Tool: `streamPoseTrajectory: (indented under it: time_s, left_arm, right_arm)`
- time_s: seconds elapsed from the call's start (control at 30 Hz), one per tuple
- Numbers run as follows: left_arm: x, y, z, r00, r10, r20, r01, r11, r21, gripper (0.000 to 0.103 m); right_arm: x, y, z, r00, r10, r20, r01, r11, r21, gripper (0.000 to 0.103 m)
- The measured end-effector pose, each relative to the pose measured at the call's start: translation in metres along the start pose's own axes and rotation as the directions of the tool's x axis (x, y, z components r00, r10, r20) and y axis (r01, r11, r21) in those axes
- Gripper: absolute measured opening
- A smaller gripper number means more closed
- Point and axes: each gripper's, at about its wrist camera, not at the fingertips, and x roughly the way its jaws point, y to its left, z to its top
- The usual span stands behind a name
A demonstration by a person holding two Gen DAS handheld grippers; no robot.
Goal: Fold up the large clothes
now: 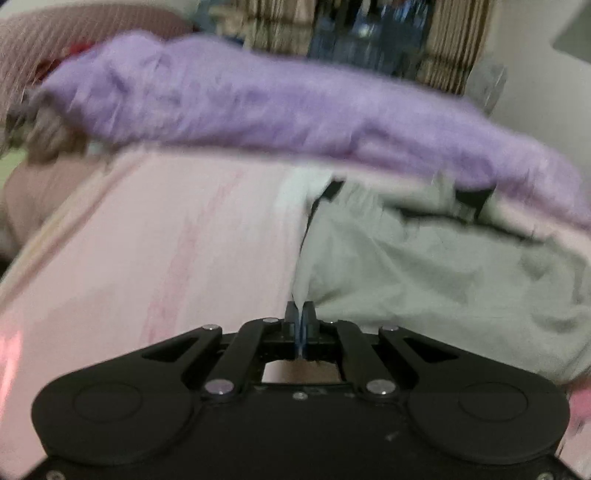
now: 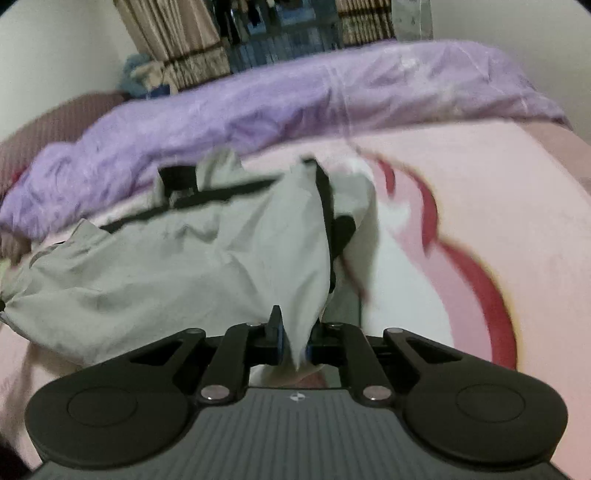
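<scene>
A large pale grey garment (image 1: 424, 266) with black trim lies crumpled on a pink bed cover (image 1: 155, 251). In the left wrist view its left edge runs down into my left gripper (image 1: 300, 308), which is shut on a thin corner of the cloth. In the right wrist view the same grey garment (image 2: 177, 266) spreads to the left, and a thick fold of it hangs between the pads of my right gripper (image 2: 295, 321), which is shut on it. Both views are blurred by motion.
A rumpled purple duvet (image 1: 258, 107) lies along the far side of the bed, also seen as the purple duvet (image 2: 295, 96). The pink cover (image 2: 517, 192) carries a red and white print. Curtains (image 2: 166, 33) and a wall stand behind the bed.
</scene>
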Motion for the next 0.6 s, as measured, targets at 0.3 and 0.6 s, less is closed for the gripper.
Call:
streamPoseTrajectory:
  time_s: [0.3,0.6]
  left_arm:
    - [0.032,0.0,-0.008,0.997,0.077,-0.028,-0.075,0.996,0.046,0.036]
    - [0.063,-0.037,0.084,0.984,-0.008,0.177,-0.017,0.991,0.134,0.088]
  right_arm:
    - [0.015,-0.005,-0.018,0.982,-0.181,-0.053,0.18,0.983,-0.03,0.066]
    - [0.008,0.003,0.067,0.96,-0.16,0.229,0.173,0.984,-0.036,0.089]
